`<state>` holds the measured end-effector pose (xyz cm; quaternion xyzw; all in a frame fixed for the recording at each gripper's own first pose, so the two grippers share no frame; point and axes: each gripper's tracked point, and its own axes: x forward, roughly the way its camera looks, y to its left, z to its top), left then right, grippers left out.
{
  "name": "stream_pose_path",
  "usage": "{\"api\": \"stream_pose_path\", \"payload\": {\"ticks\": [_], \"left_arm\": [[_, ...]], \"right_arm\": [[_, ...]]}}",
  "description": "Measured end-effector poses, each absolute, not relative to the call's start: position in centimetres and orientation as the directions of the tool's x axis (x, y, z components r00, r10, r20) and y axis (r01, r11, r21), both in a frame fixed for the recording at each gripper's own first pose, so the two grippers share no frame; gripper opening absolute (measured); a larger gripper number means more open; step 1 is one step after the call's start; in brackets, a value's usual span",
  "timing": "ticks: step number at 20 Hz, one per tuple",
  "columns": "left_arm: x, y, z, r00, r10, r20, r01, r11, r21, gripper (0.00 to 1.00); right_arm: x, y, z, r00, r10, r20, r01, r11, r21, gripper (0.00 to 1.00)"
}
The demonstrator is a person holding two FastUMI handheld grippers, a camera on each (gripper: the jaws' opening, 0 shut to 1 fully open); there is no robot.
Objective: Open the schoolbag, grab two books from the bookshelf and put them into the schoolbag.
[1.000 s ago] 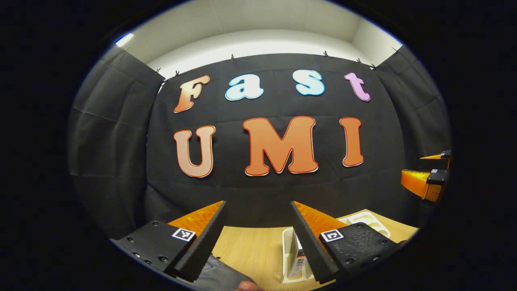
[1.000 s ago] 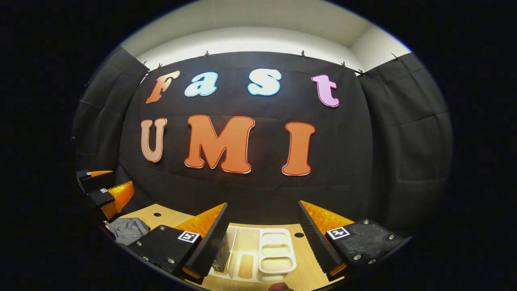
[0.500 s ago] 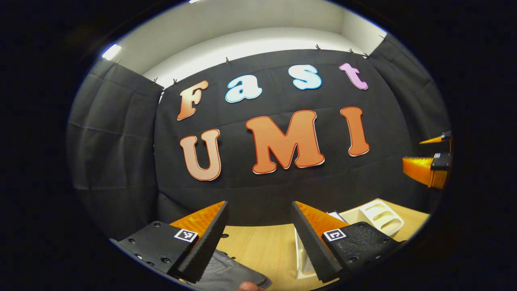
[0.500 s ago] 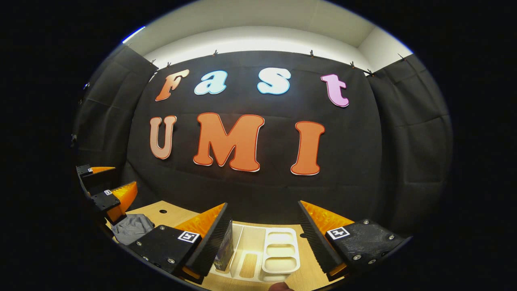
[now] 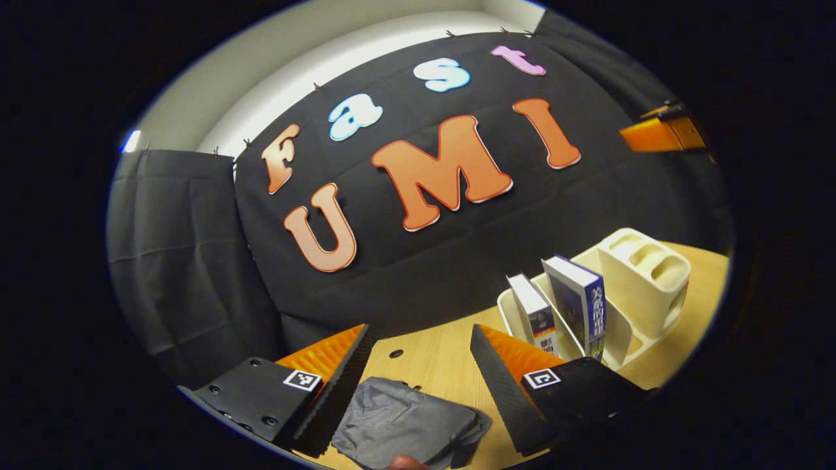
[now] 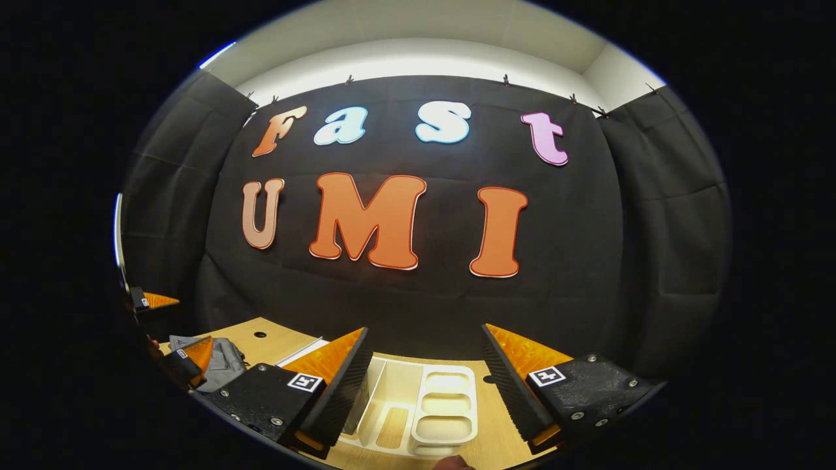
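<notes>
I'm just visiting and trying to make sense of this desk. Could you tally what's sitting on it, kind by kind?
Books: 2, a blue-spined book and a smaller book, both upright in the rack
Cream desktop bookshelf with pen cups: 1
Grey schoolbag: 1, lying flat
Total: 4 things on the wooden table

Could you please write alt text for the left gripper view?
The left gripper, fingers apart, hovers over a grey schoolbag on a wooden table. To the right, two books stand in a cream bookshelf.
</notes>
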<state>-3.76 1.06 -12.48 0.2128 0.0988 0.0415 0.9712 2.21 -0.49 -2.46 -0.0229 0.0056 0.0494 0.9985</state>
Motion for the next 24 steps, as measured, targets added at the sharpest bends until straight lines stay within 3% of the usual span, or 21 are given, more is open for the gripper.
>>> {"api": "stream_pose_path", "payload": {"ticks": [6, 14, 20, 24], "left_arm": [[-6.1, 4.6, -21.7, 0.922, 0.212, -0.323, 0.032, 0.793, 0.609, 0.96], [-9.2, 7.7, -30.3, 0.836, 0.289, -0.467, 0.155, 0.691, 0.706, 0.95], [-10.0, 10.1, -33.3, 0.793, 0.365, -0.487, 0.191, 0.611, 0.768, 0.94], [-9.8, 13.1, -32.5, 0.789, 0.421, -0.448, 0.130, 0.598, 0.791, 0.90]], "right_arm": [[2.9, -1.9, -3.8, 0.994, 0.109, -0.023, -0.110, 0.992, -0.058, 0.98], [3.8, -2.6, -4.5, 0.995, 0.097, -0.031, -0.099, 0.992, -0.072, 0.98], [4.4, -1.6, -4.5, 0.992, 0.125, -0.034, -0.128, 0.989, -0.081, 0.98], [4.6, -0.5, -4.6, 0.990, 0.139, -0.032, -0.141, 0.987, -0.077, 0.98]]}}
